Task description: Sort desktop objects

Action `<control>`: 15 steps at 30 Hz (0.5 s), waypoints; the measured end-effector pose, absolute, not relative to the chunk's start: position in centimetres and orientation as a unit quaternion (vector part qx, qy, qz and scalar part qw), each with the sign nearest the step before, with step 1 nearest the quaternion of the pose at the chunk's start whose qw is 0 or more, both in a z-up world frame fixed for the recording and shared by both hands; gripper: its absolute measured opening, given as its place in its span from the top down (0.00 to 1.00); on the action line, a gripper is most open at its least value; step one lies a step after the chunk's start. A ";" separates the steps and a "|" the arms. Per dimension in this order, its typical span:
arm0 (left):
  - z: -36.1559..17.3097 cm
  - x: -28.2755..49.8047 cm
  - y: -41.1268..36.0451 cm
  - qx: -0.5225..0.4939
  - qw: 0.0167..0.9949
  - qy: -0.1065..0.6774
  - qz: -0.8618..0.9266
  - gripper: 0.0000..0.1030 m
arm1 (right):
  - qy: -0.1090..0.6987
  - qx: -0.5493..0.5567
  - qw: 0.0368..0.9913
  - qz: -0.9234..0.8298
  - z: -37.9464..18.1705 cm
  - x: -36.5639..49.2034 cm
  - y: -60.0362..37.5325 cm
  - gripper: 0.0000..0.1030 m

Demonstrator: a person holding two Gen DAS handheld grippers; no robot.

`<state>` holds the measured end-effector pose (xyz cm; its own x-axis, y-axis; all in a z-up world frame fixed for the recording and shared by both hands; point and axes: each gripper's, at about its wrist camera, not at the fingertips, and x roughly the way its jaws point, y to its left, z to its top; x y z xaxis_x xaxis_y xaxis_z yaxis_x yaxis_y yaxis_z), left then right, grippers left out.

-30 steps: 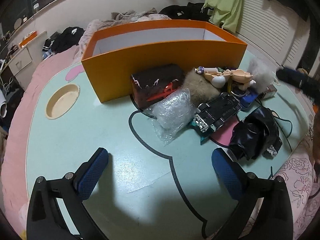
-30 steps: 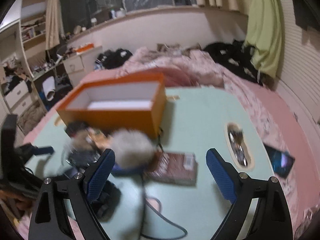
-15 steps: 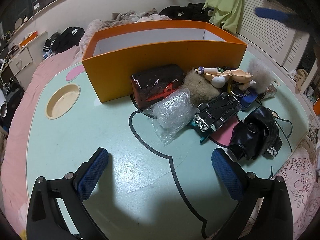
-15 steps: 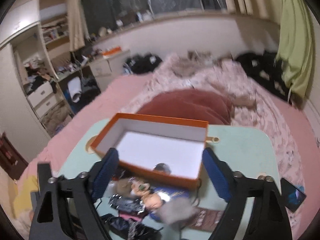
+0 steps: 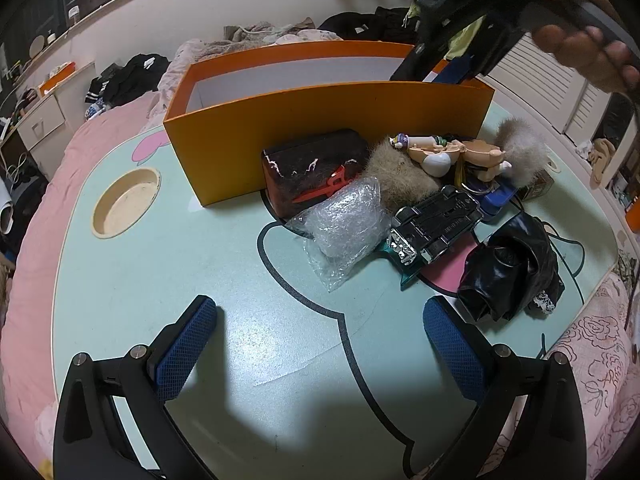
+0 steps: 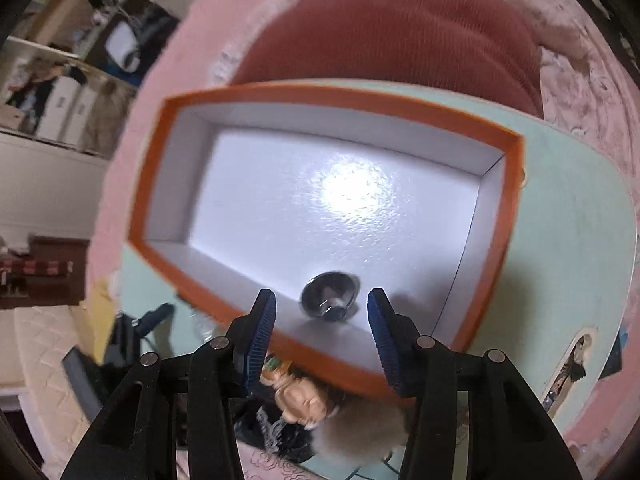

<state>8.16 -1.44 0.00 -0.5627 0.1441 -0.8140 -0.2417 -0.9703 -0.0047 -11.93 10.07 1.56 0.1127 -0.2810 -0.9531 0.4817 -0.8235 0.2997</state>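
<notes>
Swinging over from the worktop's clutter, my right claw (image 6: 322,316) now points down into the orange box (image 6: 496,216), its jaws having just been closing with nothing between them. One small round metal object (image 6: 330,295) lies on the white floor near the box's near wall. My left claw (image 5: 320,338) hangs released above bare worktop (image 5: 160,264), the toy car (image 5: 434,222) and bubble-wrap bag (image 5: 346,220) beyond.

We have swung our right gripper (image 6: 322,312) over the orange box (image 6: 496,240), tilted steeply down, jaws just closing with nothing between them, filling the left view's upper right.
</notes>
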 end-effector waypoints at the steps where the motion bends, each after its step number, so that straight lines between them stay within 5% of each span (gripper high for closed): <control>1: 0.1 8.1 -1.3 -0.455 0.109 0.054 0.882 0.00 | 0.084 0.687 0.283 -0.664 1.5 -11.9 9.7 0.55; 7: 0.1 8.1 -1.3 -0.454 0.109 0.054 0.883 0.00 | 0.194 0.660 0.241 -0.685 0.6 -10.9 7.1 0.56; 10: 0.1 8.1 -1.3 -0.455 0.109 0.054 0.882 0.00 | 0.230 0.639 0.233 -0.696 0.4 -10.3 6.5 0.64; 11: 0.1 8.1 -1.4 -0.454 0.109 0.054 0.883 0.00 | 0.228 0.642 0.243 -0.691 0.4 -10.1 6.3 0.81; 15: 0.1 8.1 -1.4 -0.454 0.109 0.054 0.883 0.00 | 0.196 0.650 0.278 -0.679 0.1 -9.4 6.2 0.92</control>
<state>8.08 -1.40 0.11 -0.5636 0.1441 -0.8134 -0.2422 -0.9702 -0.0041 -9.45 6.21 0.12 0.0004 -0.1225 -0.9925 0.6331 -0.7682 0.0950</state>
